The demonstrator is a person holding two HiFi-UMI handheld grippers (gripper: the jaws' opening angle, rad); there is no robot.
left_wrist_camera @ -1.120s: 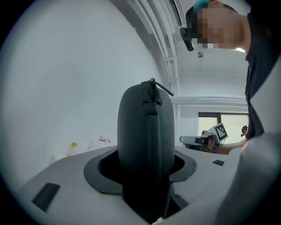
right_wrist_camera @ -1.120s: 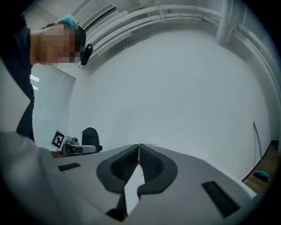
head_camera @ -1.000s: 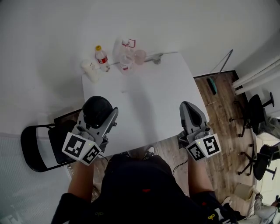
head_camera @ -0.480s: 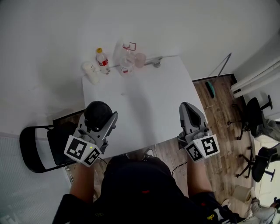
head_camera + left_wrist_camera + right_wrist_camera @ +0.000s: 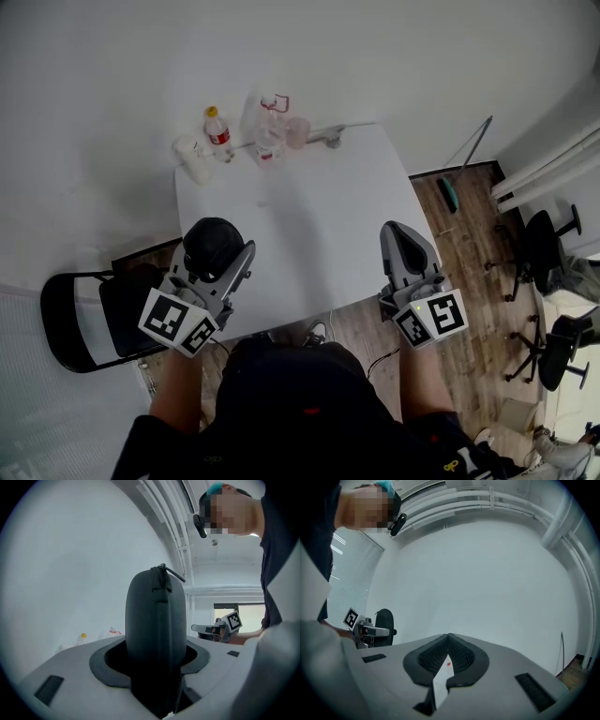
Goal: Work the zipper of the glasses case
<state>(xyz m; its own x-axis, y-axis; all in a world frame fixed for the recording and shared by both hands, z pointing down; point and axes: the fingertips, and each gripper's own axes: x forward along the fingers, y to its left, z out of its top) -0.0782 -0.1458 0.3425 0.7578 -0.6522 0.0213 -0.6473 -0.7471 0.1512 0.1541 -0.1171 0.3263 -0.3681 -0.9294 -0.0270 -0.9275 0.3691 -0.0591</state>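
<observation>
1. Left tool (image 5: 217, 255) hovers at the desk's (image 5: 309, 187) near left corner, clamping the black glasses case (image 5: 154, 620) upright, zipper pull (image 5: 169, 572) on top
2. Right tool (image 5: 405, 242) hovers over the near right edge, jaws pressed together

The glasses case (image 5: 154, 625) looks matt black and smooth. My right gripper (image 5: 448, 636) has ribbed black pads (image 5: 462, 656) in matt grey plastic. The table (image 5: 319, 225) is smooth white, and the floor (image 5: 469, 239) on the right is wood.

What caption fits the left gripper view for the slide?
Left gripper shut on the black glasses case, zipper pull sticking out at its tip.
</observation>
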